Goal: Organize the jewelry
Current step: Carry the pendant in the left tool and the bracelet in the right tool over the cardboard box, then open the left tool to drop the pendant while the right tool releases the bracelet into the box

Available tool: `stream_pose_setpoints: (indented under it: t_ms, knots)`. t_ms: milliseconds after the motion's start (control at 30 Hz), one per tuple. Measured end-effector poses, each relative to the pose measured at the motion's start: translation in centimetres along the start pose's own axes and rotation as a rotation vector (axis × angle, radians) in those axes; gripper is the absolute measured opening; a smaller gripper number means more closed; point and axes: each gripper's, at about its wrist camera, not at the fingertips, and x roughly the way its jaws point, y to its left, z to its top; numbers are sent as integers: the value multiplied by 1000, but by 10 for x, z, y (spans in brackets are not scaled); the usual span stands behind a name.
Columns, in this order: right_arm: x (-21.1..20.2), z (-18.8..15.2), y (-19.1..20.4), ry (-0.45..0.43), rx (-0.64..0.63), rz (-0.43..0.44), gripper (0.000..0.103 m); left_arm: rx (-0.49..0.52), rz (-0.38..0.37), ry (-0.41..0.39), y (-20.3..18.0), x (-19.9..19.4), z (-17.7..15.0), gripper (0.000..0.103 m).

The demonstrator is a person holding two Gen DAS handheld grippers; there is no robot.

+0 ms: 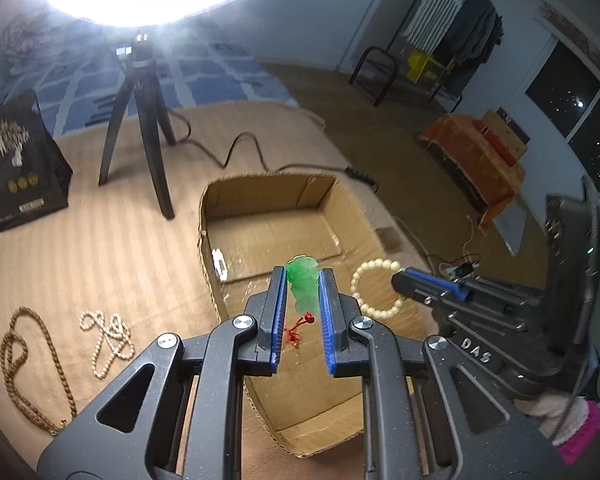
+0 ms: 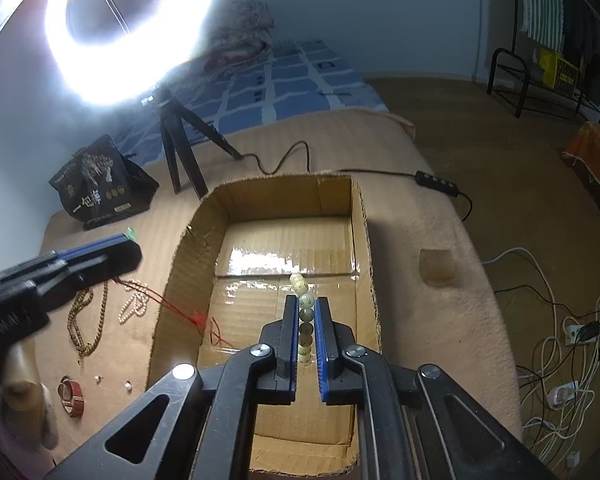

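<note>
Left gripper (image 1: 303, 280): we see its fingers clamped on a green jade pendant (image 1: 302, 286), held above the open cardboard box (image 1: 260, 196).
Right gripper (image 2: 305, 304): its fingers are pinched on a pale bead bracelet (image 2: 305, 320), also hanging over the box.
Red cord (image 2: 180, 308): it trails from the pendant across the box's left wall; we judge it could snag on that cardboard edge and drag the pendant sideways on release.
Pendant grip: only the pendant's sides are caught near the fingertips, so we think a jolt could let it slip early.
Crowding: both grippers sit close together above one box; we reckon a careless swing could knock one load loose.
Left on the bed: a brown bead necklace (image 1: 32, 368), a light bead strand (image 1: 108, 338) and a red band (image 2: 71, 396) lie beside the box.
Hard to make out: two tiny items near the red band are too small to identify.
Washed out: the ring light (image 2: 132, 28) blows out the upper part of both views.
Hidden: the box's near floor is covered by the gripper bodies.
</note>
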Motion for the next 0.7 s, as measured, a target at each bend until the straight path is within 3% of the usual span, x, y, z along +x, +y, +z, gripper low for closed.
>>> stream_pose_setpoints:
  t_ms: [433, 467, 500, 533, 633, 700]
  knots:
    - [14, -3, -2, 34, 11, -24, 6, 5, 40, 49, 1, 17, -16, 15]
    - [14, -3, -2, 30, 12, -24, 8, 4, 39, 54, 2, 18, -17, 15]
    - [13, -3, -1, 27, 11, -30, 17, 4, 40, 55, 2, 17, -17, 15]
    - [13, -2, -1, 24, 9, -34, 26, 5, 46, 56, 3, 17, -17, 18]
    - [11, -1, 0, 16, 8, -42, 29, 8, 54, 51, 3, 13, -18, 36]
    - [11, 0, 0, 15, 14, -47, 32, 8, 57, 47, 4, 10, -19, 36]
